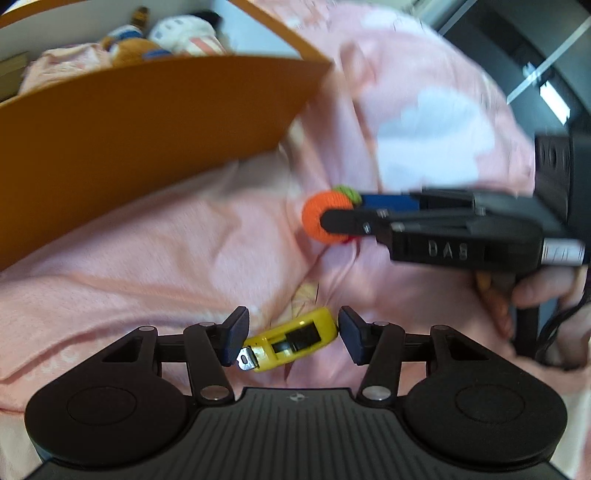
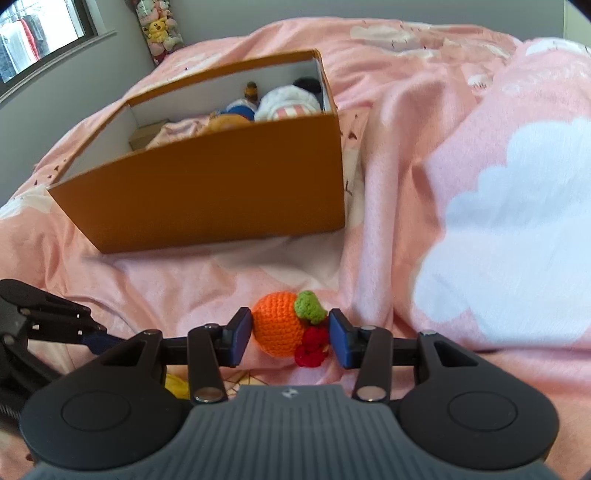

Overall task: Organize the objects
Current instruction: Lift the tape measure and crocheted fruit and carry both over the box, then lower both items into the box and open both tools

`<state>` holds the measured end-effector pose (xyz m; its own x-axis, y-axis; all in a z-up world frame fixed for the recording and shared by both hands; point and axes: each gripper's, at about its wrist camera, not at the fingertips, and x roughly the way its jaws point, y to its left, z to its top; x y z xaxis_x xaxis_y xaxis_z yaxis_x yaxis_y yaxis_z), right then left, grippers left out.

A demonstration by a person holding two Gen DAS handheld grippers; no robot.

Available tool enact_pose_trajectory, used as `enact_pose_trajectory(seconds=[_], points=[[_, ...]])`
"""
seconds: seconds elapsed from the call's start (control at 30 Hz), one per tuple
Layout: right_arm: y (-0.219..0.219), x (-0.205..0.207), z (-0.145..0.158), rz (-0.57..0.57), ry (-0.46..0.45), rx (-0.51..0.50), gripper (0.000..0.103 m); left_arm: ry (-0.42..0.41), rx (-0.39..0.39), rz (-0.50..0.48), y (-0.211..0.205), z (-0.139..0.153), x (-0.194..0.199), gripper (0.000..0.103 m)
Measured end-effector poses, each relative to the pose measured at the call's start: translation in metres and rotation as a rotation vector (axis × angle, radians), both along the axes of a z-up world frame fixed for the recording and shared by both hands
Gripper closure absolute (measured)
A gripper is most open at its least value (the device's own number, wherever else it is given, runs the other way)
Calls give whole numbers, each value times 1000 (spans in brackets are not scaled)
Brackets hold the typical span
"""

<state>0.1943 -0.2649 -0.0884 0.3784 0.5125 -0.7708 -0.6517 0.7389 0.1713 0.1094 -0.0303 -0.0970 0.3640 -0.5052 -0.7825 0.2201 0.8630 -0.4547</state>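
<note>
A yellow tape measure [image 1: 295,338] lies crosswise between the pads of my left gripper [image 1: 293,326], which is shut on it just above the pink bedcover [image 1: 166,258]. In the right wrist view a crocheted orange toy [image 2: 277,325] with a green leaf and red berries sits between the blue pads of my right gripper [image 2: 290,326], shut on it low over the cover. The left wrist view shows that right gripper [image 1: 343,212] from the side, its finger across the orange toy [image 1: 319,221]. An open orange box [image 2: 207,192] stands beyond both.
The orange box [image 1: 147,129] holds plush toys [image 2: 288,103] and a pink cloth. A person's hand [image 1: 535,291] grips the right tool's handle. The rumpled cover rises in a high fold [image 2: 480,221] on the right. More plush toys [image 2: 159,26] hang by the far wall.
</note>
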Motion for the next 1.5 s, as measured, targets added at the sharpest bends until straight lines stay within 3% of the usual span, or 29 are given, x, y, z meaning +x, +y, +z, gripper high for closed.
enact_pose_trajectory(seconds=[0.27, 0.43, 0.57, 0.73, 0.93, 1.03, 1.17, 1.2, 1.23, 1.5], points=[[10, 1, 42, 92, -122, 18, 55, -147, -93, 123, 23, 51, 6, 43], [27, 5, 79, 184, -264, 30, 55, -256, -106, 215, 37, 84, 21, 43], [46, 19, 98, 236, -336, 22, 55, -296, -98, 267, 47, 103, 42, 43], [74, 44, 101, 284, -360, -49, 55, -273, -58, 302, 47, 101, 75, 43], [102, 75, 81, 358, -336, -175, 55, -220, -100, 333, 55, 82, 101, 44], [116, 86, 68, 403, -311, -236, 55, -211, -99, 345, 59, 78, 111, 57], [133, 94, 54, 460, -290, -301, 55, -182, -102, 355, 63, 70, 123, 60], [137, 96, 51, 471, -282, -315, 55, -174, -103, 355, 64, 66, 126, 68], [140, 97, 48, 481, -276, -327, 55, -169, -99, 356, 65, 63, 128, 82], [150, 105, 46, 503, -217, -339, 55, -134, -125, 359, 78, 48, 138, 81]])
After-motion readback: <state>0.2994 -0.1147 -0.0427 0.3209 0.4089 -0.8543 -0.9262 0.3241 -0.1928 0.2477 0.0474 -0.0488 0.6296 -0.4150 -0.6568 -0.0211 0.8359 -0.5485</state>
